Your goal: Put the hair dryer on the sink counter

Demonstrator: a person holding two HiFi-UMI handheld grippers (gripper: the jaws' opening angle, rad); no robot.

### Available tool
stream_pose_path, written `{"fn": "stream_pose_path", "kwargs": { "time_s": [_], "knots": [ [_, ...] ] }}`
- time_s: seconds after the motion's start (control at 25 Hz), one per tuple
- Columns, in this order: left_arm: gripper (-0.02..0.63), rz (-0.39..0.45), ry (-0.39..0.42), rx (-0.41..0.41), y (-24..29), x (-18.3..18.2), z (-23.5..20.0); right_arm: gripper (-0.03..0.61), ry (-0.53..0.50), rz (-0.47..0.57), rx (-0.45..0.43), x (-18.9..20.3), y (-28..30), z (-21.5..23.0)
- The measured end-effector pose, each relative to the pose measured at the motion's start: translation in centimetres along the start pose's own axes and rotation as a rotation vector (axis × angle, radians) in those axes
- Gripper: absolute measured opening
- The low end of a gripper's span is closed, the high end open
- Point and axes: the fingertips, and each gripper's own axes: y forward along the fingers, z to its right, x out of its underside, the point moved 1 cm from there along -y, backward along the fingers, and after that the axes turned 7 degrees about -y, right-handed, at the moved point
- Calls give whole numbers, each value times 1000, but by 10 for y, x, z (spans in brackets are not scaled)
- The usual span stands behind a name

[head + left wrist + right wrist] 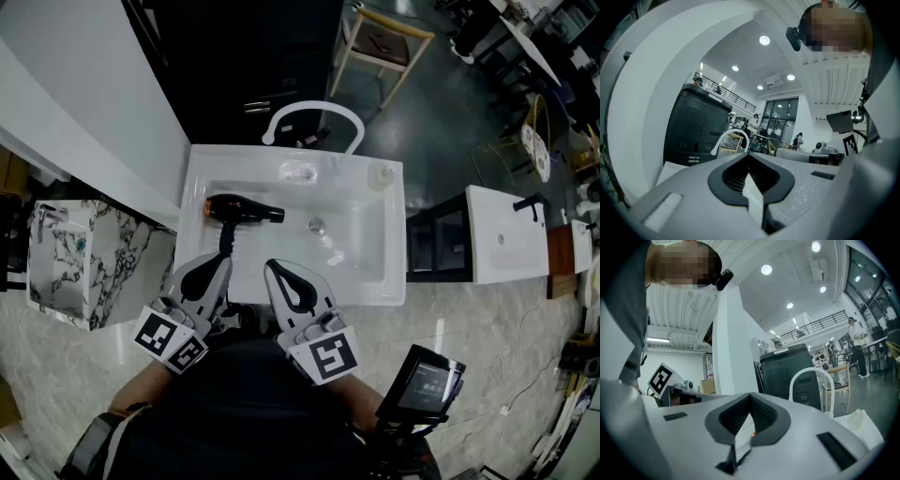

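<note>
Now | hair dryer [242,211] lies in the left of the sink [392,281], barrel left-right, handle pointing near | your left gripper [214,269] is nearer, just near of it, jaws pressed together, empty | right gripper [281,277] likewise closed on nothing.

Black against white
Black hair dryer [242,210] with one orange end; white sink [395,246]; white cabinet [70,253] veined black like marble.

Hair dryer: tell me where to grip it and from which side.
Grip the handle: the slimmest part of the hair dryer, it points toward the sink's near rim. Come from the near side, likely with the left gripper, whose shut jaws must open first.
</note>
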Motion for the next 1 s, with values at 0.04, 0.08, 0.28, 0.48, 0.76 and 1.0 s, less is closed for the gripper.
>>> {"fn": "stream_pose_path", "kwargs": {
  "time_s": [0.04, 0.08, 0.28, 0.48, 0.76, 1.0],
  "knots": [
    [3, -2, 1, 1, 0, 1, 1, 6, -1, 0, -1, 0, 0, -1],
    [3, -3, 2, 1, -1, 1, 1, 6, -3, 0, -2, 0, -1, -2],
    [2, -9, -3, 0, -2, 3, 0, 6, 5, -6, 1, 3, -1, -3],
    [3, -12, -3, -1, -4, 6, 1, 6, 0, 9, 14, 4, -3, -1],
    [3, -16, -12, -1, -2, 7, -4, 6, 2, -51, -3, 15, -1, -3],
    [3, -7, -17, -33, 0, 5, -9, 6, 19, -43, -37, 12, 7, 1]
  ]
}}
